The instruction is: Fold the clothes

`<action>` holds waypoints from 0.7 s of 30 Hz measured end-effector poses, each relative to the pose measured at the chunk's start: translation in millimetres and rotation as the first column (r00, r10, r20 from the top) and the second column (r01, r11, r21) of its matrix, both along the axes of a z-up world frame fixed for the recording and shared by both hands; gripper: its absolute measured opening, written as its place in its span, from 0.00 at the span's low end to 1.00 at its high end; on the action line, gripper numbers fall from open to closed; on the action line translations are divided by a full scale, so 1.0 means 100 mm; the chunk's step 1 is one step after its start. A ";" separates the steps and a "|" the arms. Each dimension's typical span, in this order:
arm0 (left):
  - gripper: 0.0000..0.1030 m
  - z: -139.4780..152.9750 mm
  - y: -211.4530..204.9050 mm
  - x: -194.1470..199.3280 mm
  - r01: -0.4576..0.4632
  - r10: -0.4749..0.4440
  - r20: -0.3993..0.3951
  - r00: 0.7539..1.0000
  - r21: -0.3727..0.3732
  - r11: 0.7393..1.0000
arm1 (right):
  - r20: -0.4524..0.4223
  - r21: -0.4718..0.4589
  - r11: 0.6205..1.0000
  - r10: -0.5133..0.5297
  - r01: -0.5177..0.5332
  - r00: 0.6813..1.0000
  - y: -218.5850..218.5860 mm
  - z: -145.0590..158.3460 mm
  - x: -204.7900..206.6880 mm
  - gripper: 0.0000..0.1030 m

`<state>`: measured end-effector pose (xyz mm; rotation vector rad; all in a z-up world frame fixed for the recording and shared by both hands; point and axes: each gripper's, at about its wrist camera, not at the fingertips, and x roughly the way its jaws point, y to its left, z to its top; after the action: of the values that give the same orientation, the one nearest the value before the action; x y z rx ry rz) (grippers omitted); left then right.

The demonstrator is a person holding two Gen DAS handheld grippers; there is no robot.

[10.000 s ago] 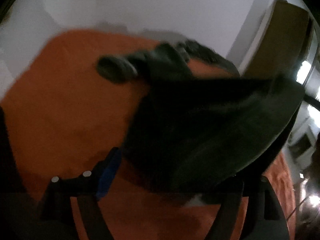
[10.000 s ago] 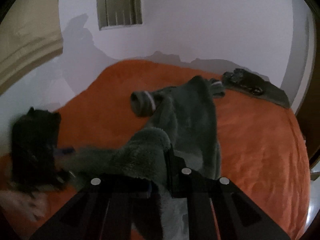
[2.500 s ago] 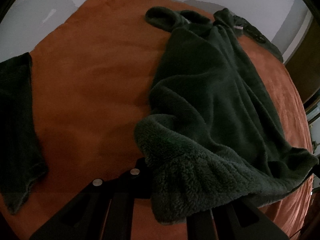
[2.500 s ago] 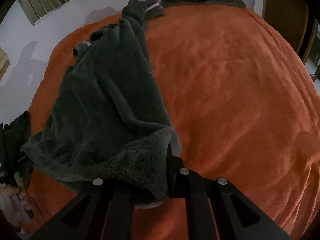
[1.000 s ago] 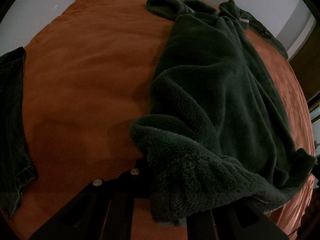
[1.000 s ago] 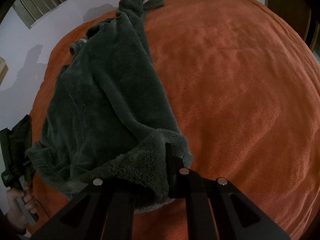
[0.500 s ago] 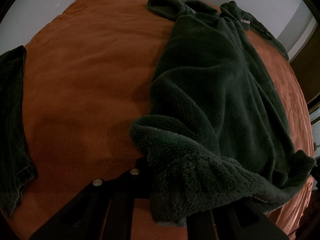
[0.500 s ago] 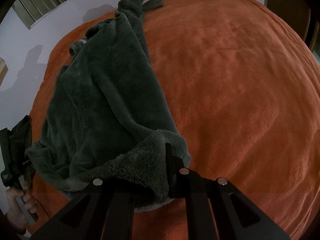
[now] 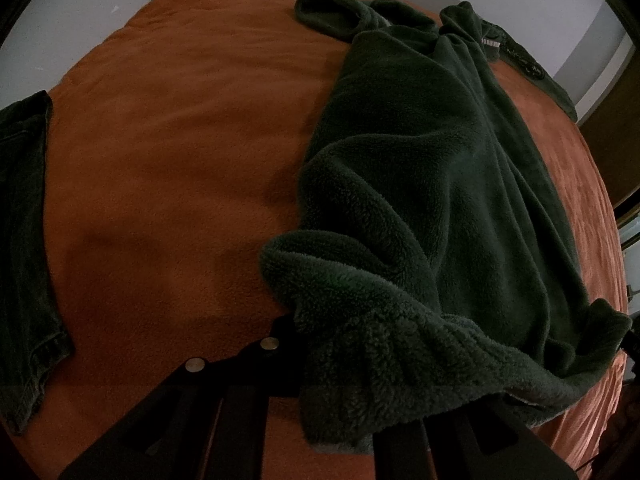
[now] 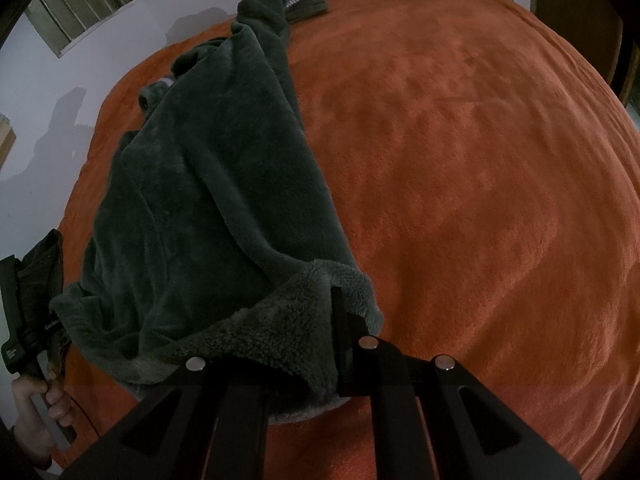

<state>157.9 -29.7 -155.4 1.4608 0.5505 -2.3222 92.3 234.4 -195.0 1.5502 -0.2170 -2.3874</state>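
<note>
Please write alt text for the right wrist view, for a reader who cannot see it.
The right gripper is shut on the hem of a dark green fleece stretched across an orange blanket. At far left, the left gripper holds the hem's other corner.

Your left gripper [image 9: 320, 344] sits low at the bottom of its own view, its black fingers closed on a bunched fold of cloth that hides the tips. Your right gripper [image 10: 308, 328] is posed the same way, jaws pinched shut with one finger [image 10: 344, 320] standing up through the pile. In the right wrist view your left hand [image 10: 36, 412] shows at the lower left edge, wrapped around its gripper's handle.
</note>
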 end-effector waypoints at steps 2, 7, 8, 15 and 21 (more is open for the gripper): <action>0.09 0.00 -0.01 0.00 0.002 -0.002 0.000 1.000 -0.001 1.000 | 0.001 0.000 1.000 -0.002 0.002 1.000 -0.01 0.00 0.01 0.07; 0.09 0.00 -0.01 0.00 0.002 -0.002 0.002 1.000 -0.001 1.000 | 0.004 0.001 1.000 -0.006 0.006 1.000 -0.04 0.00 0.01 0.07; 0.09 0.01 -0.02 0.00 0.002 -0.002 0.002 1.000 -0.001 1.000 | 0.004 0.001 1.000 -0.005 0.005 1.000 -0.04 0.01 0.01 0.07; 0.09 0.02 -0.02 0.00 0.002 -0.002 0.008 1.000 -0.002 1.000 | 0.006 -0.001 1.000 -0.004 0.004 1.000 -0.03 0.01 0.00 0.07; 0.09 0.02 -0.03 -0.01 0.003 -0.003 0.011 1.000 -0.001 1.000 | 0.007 -0.003 1.000 -0.004 0.004 1.000 -0.02 0.00 0.00 0.07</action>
<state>157.0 -32.7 -153.2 1.4740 0.5440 -2.3153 92.7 232.3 -194.6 1.5578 -0.2248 -2.3841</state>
